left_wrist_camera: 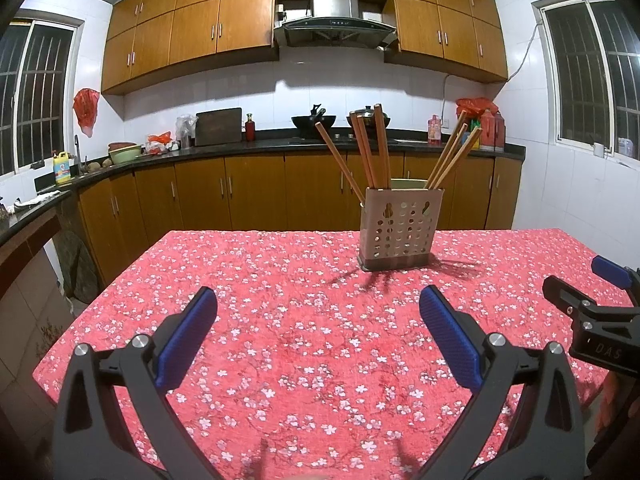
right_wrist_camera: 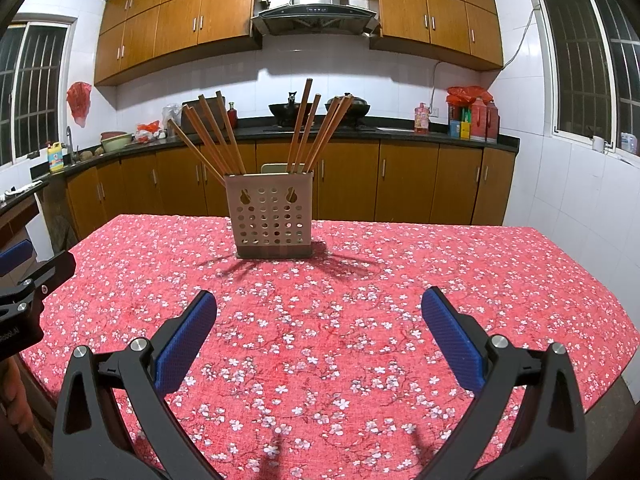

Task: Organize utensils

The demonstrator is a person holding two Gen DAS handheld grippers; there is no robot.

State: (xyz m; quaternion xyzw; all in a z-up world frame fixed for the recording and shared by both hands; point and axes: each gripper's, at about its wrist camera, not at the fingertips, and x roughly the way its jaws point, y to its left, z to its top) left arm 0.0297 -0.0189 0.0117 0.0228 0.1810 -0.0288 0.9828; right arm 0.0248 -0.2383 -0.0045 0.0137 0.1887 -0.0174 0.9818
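Your table under the red blossom-print cloth (right_wrist_camera: 360, 320) carries only the perforated beige plastic utensil holder (right_wrist_camera: 270, 220), upright near the far middle. The brown wooden chopsticks (right_wrist_camera: 216, 136) already stand in it, fanned left and right. Your left gripper (left_wrist_camera: 318, 332) and right gripper (right_wrist_camera: 318, 332) hover near the cloth, jaws spread wide and empty. Nothing blocks the way.

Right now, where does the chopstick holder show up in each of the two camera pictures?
Left wrist view: the chopstick holder stands right of centre on the red flowered tablecloth.
Right wrist view: the holder sits left of centre, with chopsticks fanning out both ways.
Shared landmark: the steel range hood on the back wall.
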